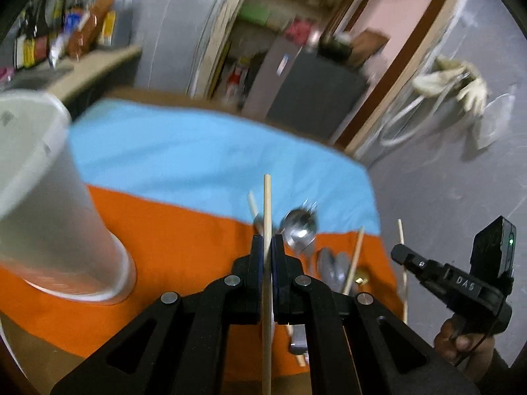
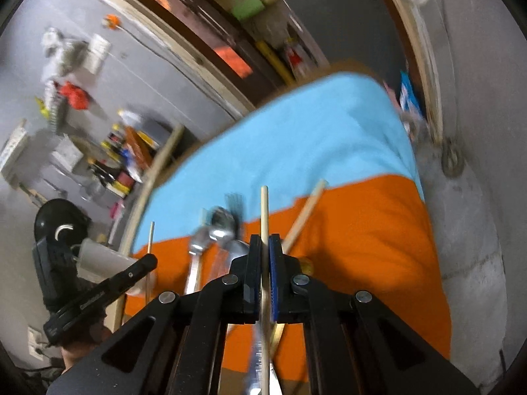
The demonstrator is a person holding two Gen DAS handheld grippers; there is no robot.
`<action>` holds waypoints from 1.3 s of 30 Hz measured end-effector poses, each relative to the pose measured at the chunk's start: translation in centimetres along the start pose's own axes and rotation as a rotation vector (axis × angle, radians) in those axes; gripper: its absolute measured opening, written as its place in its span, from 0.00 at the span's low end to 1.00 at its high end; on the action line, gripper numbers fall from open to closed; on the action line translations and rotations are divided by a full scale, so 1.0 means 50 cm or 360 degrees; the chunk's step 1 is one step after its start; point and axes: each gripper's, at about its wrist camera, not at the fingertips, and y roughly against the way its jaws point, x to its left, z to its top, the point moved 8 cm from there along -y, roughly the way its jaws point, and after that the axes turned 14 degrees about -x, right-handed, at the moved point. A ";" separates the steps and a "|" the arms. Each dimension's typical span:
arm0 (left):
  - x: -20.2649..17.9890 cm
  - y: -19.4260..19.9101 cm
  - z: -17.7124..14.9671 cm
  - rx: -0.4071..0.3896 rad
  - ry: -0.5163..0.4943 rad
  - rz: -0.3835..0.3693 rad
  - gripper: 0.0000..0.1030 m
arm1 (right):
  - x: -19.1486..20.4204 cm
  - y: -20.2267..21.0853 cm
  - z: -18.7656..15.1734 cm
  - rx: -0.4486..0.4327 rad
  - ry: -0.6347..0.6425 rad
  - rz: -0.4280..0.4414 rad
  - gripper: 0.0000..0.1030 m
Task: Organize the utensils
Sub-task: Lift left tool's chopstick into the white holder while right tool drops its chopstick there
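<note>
The white cup stands at nine o'clock on the surface. Each gripper, left and right, pinches one chopstick in closed fingers (spoons remain below); tip both steeply over the rim.

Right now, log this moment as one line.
left gripper: shut on chopstick | right gripper: shut on second chopstick | white cup: upright on cloth | spoons: on cloth
</note>
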 end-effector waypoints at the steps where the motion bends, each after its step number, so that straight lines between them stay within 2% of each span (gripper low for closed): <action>1: -0.009 0.023 0.015 -0.0074 -0.0017 -0.0026 0.02 | 0.012 0.007 0.005 -0.0039 0.0029 0.0009 0.03; 6: -0.034 0.103 0.089 -0.0333 -0.0103 -0.0074 0.02 | 0.119 0.047 0.034 -0.0303 0.0118 0.0121 0.03; 11: 0.004 0.171 0.169 -0.0473 -0.0077 -0.0074 0.02 | 0.237 0.055 0.062 -0.0483 0.0163 0.0261 0.03; 19: 0.196 0.302 0.329 -0.0780 0.0066 0.0065 0.02 | 0.477 0.013 0.102 -0.0725 0.0225 0.0524 0.03; 23: 0.310 0.319 0.376 -0.0953 0.0210 0.0117 0.02 | 0.568 -0.024 0.099 -0.0811 0.0307 0.0591 0.03; 27: 0.409 0.306 0.389 -0.1056 0.0341 0.0157 0.02 | 0.612 -0.063 0.082 -0.0863 0.0397 0.0594 0.03; 30: 0.458 0.303 0.395 -0.1129 0.0369 0.0186 0.02 | 0.626 -0.086 0.067 -0.0911 0.0484 0.0590 0.03; 34: 0.476 0.302 0.384 -0.1213 0.0342 0.0234 0.02 | 0.610 -0.112 0.045 -0.0944 0.0530 0.0559 0.03; 39: 0.458 0.290 0.356 -0.1275 0.0202 0.0295 0.02 | 0.597 -0.133 0.007 -0.0961 0.0645 0.0515 0.03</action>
